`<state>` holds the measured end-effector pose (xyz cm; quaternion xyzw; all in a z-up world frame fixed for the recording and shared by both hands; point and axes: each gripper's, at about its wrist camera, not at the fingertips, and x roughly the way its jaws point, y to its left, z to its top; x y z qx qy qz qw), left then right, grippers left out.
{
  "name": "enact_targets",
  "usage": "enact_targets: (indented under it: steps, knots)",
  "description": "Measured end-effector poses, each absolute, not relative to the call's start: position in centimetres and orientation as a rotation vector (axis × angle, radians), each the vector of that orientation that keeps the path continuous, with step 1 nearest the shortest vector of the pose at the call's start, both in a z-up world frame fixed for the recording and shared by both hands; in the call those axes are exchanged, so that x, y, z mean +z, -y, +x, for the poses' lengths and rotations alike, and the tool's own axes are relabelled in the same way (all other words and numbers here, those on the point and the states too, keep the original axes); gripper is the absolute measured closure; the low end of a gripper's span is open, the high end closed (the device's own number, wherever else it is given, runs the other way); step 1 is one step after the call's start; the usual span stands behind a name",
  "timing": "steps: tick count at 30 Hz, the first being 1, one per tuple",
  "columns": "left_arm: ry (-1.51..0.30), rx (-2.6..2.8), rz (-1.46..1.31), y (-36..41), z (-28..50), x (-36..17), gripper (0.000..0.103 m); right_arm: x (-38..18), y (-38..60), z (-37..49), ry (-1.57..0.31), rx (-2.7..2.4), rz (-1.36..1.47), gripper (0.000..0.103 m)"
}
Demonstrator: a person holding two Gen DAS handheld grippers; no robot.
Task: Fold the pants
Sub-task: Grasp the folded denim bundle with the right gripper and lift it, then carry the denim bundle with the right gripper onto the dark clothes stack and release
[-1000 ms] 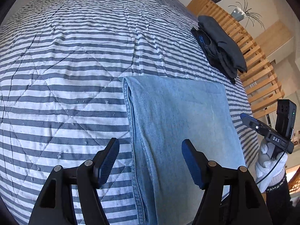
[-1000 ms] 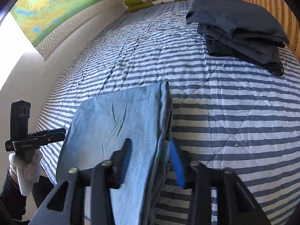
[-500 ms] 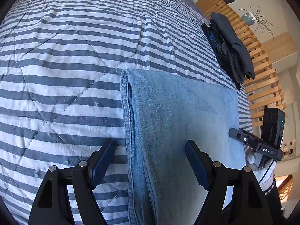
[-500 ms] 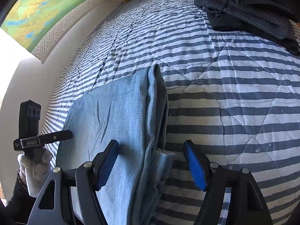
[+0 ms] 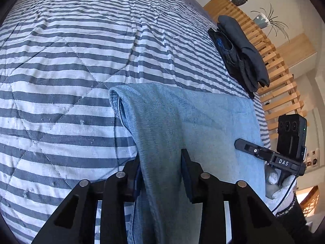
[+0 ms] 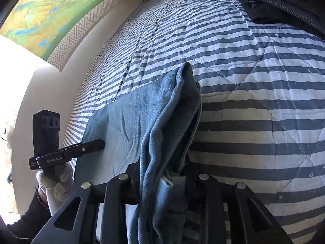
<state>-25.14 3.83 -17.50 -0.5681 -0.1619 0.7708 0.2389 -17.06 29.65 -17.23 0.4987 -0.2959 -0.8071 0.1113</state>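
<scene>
Both grippers are clamped on the jeans (image 5: 189, 122) right now; the left gripper (image 5: 160, 172) has just been closing and its jaws pinch one long edge of the denim, the right gripper (image 6: 160, 179) has likewise just closed on the bunched layers of the opposite edge, so neither is wide open anymore. The pants lie already folded into a light blue rectangle near the bed's edge; I'd guess denim like this is fairly heavy and floppy, not slippery, so grabbing all the layers at both side edges seems smart or the lower ones will sag. Under them is a striped quilt (image 5: 81, 50); further off a stack of dark folded clothes (image 5: 241, 50), wooden slats (image 5: 280, 77), potted plants, and a map-like wall hanging (image 6: 50, 16).
</scene>
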Motion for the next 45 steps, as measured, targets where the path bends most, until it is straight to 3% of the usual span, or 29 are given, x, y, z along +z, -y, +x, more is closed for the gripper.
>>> enact_targets:
  steps: [12, 20, 32, 39, 45]
  knots:
    - [0.357, 2.133, -1.273, -5.6, -20.1, -6.5, 0.071, -7.5, -27.4, -10.7, 0.807, -2.556, 1.214, 0.081]
    - [0.262, 2.084, -1.096, -12.5, -19.8, 1.0, 0.072, 0.5, -31.4, -5.5, 0.808, -2.754, 0.972, 0.082]
    - [0.169, 2.077, -0.921, -24.0, -30.8, 10.6, 0.072, 9.7, -42.0, -8.4, 0.754, -3.001, 0.775, 0.082]
    - [0.128, 2.077, -0.913, -30.9, -40.3, 12.4, 0.072, 11.1, -49.5, -14.6, 0.804, -3.037, 0.785, 0.082]
    - [0.104, 2.069, -0.95, -35.6, -48.2, 10.7, 0.072, 9.9, -55.0, -20.0, 0.839, -3.024, 0.838, 0.082]
